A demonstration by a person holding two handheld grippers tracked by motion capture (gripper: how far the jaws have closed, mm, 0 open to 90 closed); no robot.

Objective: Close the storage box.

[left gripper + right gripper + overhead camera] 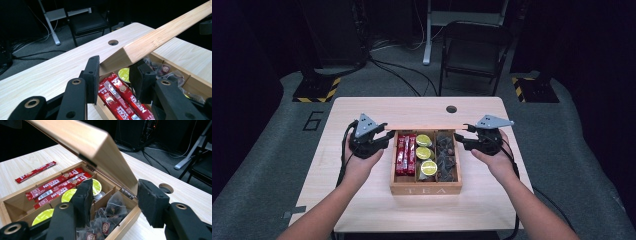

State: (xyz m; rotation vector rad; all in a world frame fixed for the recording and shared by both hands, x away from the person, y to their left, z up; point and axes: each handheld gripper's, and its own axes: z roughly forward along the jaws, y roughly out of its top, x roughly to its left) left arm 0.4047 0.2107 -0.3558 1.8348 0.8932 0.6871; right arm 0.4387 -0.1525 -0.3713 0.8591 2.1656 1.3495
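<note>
A wooden box (pixel 426 190) marked TEA stands mid-table with its lid (pixel 424 127) partly raised on rear hinges. It holds red Nescafe sticks (pixel 405 155), green-topped capsules (pixel 424 152) and dark tea bags (pixel 446 157). My left gripper (pixel 384 137) is at the lid's left end. In the left gripper view its jaws (pixel 115 67) press on both sides of the lid's corner (pixel 140 47). My right gripper (pixel 462 137) is at the box's right rear corner. There its jaws (pixel 113 187) stand wide apart around the lid's lower corner (pixel 125 177), with a gap showing.
One loose red stick (pixel 35 171) lies on the table beside the box. The light wooden table (pixel 362 200) has a cable hole (pixel 451 109) near its far edge. A black chair (pixel 472 50) and floor cables sit beyond it.
</note>
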